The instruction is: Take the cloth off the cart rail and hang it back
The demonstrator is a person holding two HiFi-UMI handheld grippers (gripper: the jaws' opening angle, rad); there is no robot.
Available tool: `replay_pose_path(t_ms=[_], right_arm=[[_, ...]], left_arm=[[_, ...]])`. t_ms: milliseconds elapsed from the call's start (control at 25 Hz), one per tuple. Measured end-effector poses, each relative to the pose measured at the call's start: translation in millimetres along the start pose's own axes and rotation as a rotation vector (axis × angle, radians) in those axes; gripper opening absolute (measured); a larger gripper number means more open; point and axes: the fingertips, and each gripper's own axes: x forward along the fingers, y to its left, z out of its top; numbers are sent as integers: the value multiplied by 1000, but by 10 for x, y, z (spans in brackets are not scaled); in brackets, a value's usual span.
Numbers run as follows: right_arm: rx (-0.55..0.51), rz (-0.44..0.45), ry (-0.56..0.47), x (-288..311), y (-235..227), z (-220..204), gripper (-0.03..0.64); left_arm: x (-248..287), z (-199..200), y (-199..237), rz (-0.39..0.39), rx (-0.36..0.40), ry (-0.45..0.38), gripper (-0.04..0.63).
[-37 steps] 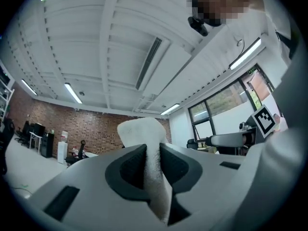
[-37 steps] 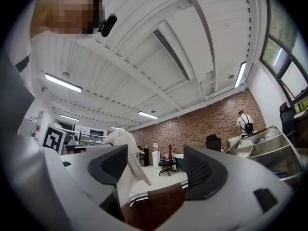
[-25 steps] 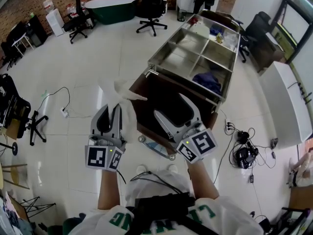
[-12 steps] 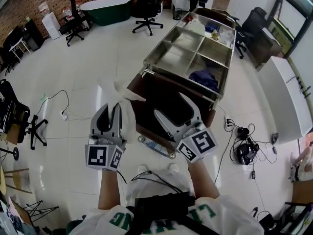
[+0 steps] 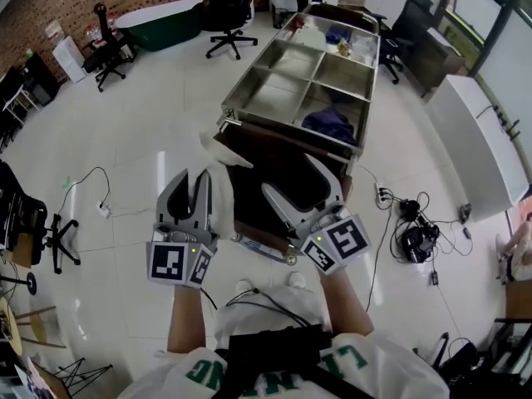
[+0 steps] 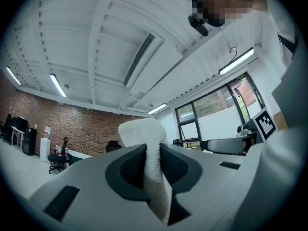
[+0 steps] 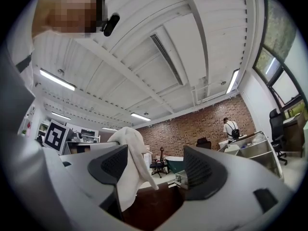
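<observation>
A white cloth [image 5: 219, 185] is pinched in my left gripper [image 5: 194, 181], which is shut on it; the cloth sticks up past the fingertips and drapes to the right. In the left gripper view the cloth [image 6: 144, 131] fills the narrow gap between the jaws of the left gripper [image 6: 153, 150]. My right gripper [image 5: 291, 179] stands open beside it with nothing between its fingers. The cloth [image 7: 126, 153] hangs by the left finger of the right gripper [image 7: 156, 165] in its own view. The steel cart [image 5: 287, 73] stands just ahead, its near rail [image 5: 283, 133] beyond both grippers.
The cart has several open compartments; one holds a blue cloth [image 5: 331, 123]. A dark brown bin [image 5: 274, 181] hangs at its near end. Cables and a power strip [image 5: 407, 223] lie on the floor at right. Office chairs [image 5: 223, 11] and a green tub [image 5: 162, 19] stand at the back.
Both grippers have moved forward toward the cart, the left one still holding the cloth. The cart now sits closer and further left in the head view.
</observation>
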Motion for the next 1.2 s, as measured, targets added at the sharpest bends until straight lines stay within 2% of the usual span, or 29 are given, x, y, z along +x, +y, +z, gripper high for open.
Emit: replay_pose_path(t_ms=[240,560,720,840,960,1000,1040,1080,1120,1200], right_arm=[[-23,-128,-23,-394,-407,131,370],[-53,-338,-60,-1155,-950,346,370],[-63,-418,-72,-1526,-1128,432,370],[-67,-454,-75,-1737,-1228,478,370],[-65,-478,-76,-1887,-1310,493,370],[-64,-483,-74,-1917,-1330,490,370],[-62,-485,-72,-1936,-1346,485,370],[-59,-485,-70,-1947,-1358,478,370],[-56,-484,-69,-1952,-1366,470,370],[-49,-477,-66,-1947,-1372,451,370]], left_arm=[[422,-56,-563,-153,-12,3,57],[1190,-249,-1680,-414,-46,44,58],[1721,-362,-2210,-498,-71,79,58],[2132,-584,-2566,-529,-73,143,60],[2437,-1052,-2904,-573,-24,274,73],[2493,-1256,-3004,-600,5,338,130],[2523,-1456,-3085,-627,34,405,253],[2530,-1622,-3139,-647,57,462,338],[2522,-1732,-3166,-657,74,498,362],[2488,-1774,-3168,-658,86,502,410]])
